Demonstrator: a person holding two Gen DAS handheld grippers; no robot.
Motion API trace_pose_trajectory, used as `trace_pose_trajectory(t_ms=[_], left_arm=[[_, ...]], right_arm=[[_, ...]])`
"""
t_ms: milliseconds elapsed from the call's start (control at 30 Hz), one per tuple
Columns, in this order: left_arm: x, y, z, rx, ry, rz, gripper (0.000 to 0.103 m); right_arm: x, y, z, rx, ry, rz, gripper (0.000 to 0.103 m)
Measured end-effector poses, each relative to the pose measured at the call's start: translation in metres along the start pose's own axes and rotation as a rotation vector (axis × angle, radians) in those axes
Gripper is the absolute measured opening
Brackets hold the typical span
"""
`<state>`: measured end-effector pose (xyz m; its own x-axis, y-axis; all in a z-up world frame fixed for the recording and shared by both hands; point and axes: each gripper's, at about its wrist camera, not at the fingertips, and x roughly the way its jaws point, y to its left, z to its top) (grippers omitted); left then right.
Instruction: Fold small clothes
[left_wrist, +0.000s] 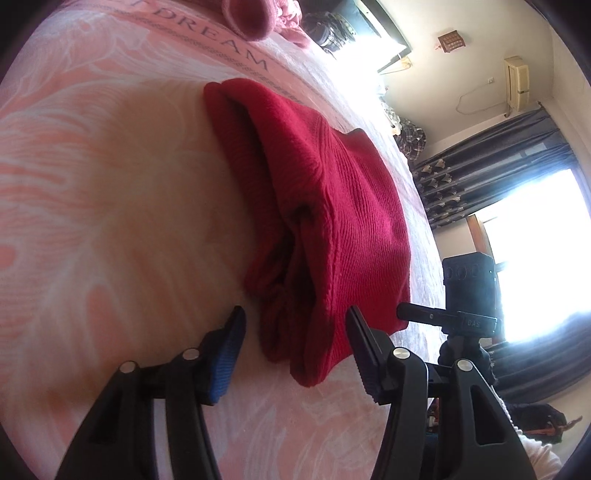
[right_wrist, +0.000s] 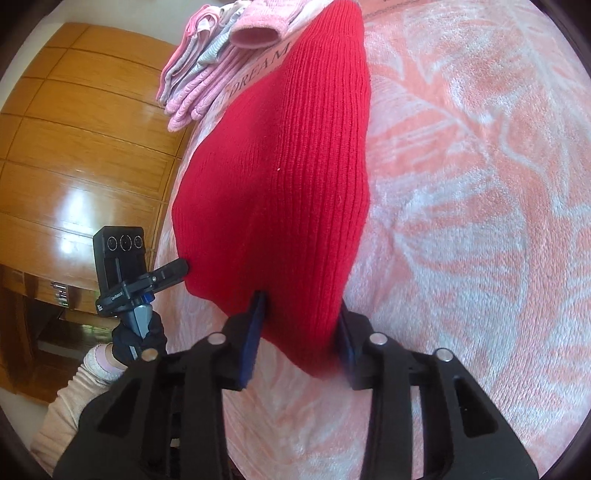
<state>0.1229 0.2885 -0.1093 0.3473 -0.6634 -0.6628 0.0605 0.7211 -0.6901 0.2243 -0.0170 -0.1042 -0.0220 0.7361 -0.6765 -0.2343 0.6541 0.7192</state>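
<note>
Grippers (left_wrist: 295, 332) (right_wrist: 301, 328) spread around folded red knit sweater (left_wrist: 317, 206), gripping nothing.
Looks nearly folded; pink clothes pile (right_wrist: 207, 77) beyond.

1. One red knitted garment (left_wrist: 325, 221), folded, lies on the bed.
2. One pink-and-white patterned bedspread (right_wrist: 480, 184) covers the bed.
3. One stack of folded pink clothes (right_wrist: 207, 77) sits at the far edge; the number of pieces in it cannot be told.
4. Two grippers: left gripper (left_wrist: 295, 343), right gripper (right_wrist: 301, 332).
5. Two fingers on each gripper.
</note>
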Motion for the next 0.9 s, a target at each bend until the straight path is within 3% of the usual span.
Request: trace_pose_trajectory(t_ms=[67,167,300,467,600,800,900], left_arm=[[0.008,-0.006,0.006,0.02,0.009,0.005,0.06],[0.019,-0.012,0.011,0.019,0.032,0.025,0.059],[0.023,-0.021,0.008,0.058,0.042,0.074,0.055],[0.024,-0.023,0.0,0.087,0.037,0.089,0.054],[0.024,-0.026,-0.007,0.119,0.023,0.102,0.054],[0.016,-0.022,-0.017,0.119,-0.01,0.085,0.054],[0.013,-0.023,-0.017,0.108,-0.017,0.058,0.061]], right_arm=[[-0.002,0.0,-0.001,0.012,-0.002,0.02,0.02],[-0.009,0.004,-0.002,0.003,-0.007,0.043,0.018],[-0.022,0.002,-0.011,-0.023,-0.009,0.023,0.017],[-0.012,-0.008,-0.017,-0.015,0.016,-0.053,0.017],[-0.002,-0.015,-0.018,-0.007,0.012,-0.056,0.017],[-0.003,-0.02,-0.021,0.002,-0.014,-0.043,0.016],[-0.005,-0.018,-0.021,0.009,-0.019,-0.043,0.018]])
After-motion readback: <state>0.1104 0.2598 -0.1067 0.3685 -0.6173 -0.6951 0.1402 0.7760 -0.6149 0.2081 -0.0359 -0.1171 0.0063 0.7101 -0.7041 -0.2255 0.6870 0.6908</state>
